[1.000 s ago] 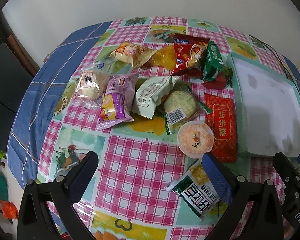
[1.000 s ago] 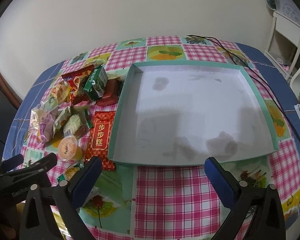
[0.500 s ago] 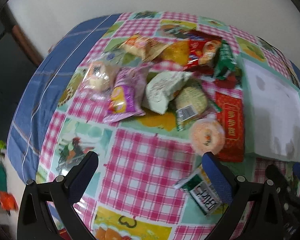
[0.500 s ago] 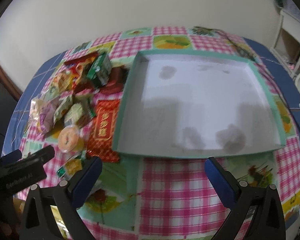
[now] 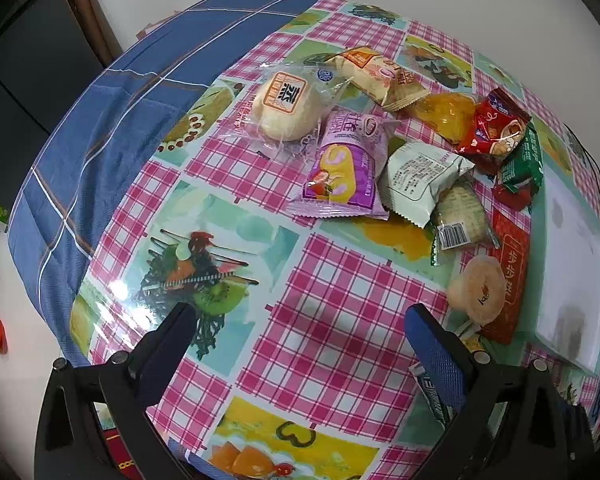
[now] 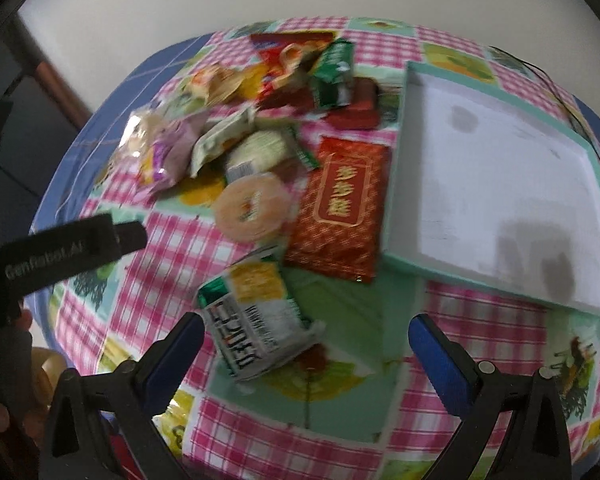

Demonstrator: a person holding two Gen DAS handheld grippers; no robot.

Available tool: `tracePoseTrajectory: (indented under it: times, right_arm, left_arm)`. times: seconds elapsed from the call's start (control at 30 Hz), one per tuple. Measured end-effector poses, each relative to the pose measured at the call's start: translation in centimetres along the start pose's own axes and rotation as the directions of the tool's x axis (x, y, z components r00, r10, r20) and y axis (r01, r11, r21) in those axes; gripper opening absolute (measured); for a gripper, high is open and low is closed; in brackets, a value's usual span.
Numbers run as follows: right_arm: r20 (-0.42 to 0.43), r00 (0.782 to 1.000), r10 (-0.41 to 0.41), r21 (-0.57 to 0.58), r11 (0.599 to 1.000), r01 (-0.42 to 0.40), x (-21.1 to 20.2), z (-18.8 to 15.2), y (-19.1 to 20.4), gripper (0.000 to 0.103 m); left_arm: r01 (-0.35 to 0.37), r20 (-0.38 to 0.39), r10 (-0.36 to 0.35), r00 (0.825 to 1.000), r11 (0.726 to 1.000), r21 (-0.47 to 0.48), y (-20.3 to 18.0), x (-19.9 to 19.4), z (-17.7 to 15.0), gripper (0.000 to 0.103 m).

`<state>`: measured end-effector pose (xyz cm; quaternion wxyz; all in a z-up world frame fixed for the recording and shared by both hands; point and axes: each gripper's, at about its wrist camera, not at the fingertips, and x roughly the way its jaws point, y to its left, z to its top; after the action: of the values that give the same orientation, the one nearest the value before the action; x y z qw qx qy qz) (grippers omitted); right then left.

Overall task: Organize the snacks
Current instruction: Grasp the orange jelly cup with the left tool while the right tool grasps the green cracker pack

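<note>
Nothing is sitting in the tray (image 6: 500, 184) yet, the snacks (image 5: 380, 152) are all lying on the bench (image 5: 340, 312), and both the left gripper (image 5: 300, 344) and the right gripper (image 6: 306, 346) are hovering spread and empty.

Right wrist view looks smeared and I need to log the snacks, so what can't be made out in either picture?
- Right wrist view: motion blur smears the pile at the back; its labels are unreadable.
- Left wrist view: the green-and-white packet is mostly hidden behind the left gripper's right finger.
- Left wrist view: the tray is cut off by the picture's right edge.
- Right wrist view: the tray's far right corner runs out of view.
</note>
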<state>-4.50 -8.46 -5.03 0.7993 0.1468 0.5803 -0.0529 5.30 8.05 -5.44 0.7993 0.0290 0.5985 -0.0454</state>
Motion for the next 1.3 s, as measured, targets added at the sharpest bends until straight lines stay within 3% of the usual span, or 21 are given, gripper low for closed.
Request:
tracePoseTrajectory:
  times: [0.27,0.67,0.77,1.3]
  right_arm:
    - [-0.049,0.999,-0.018,-0.052,0.999,0.016,2.1,-0.3,1.8,0.102]
    - [-0.043,0.999,-0.003,0.016,1.0,0.003,2.3,-0.2,0.6,0.067]
    - [-0.045,0.999,0.01,0.04,0.999,-0.008,2.1,-0.3,-0.2,0.063]
    - [-0.051,0.999,-0.001,0.107,0.994,0.007,1.7,-0.7,-2.9,0.062]
  left_arm:
    - [0.001,-0.002,-0.001,1.0,1.0,0.026,-0.3,0.1,0.0,0.103]
    - [0.014,0.006,-0.014,1.0,0.997,0.075,-1.5,-0.6,-0.3,0.103]
    - [0.022,0.01,-0.023,1.0,0.995,0.095,-2.2,-0.7,-0.4,0.103]
    - [0.131,0.015,-0.138,0.99,0.967,0.216,-8.1,-0.7,0.2,0.103]
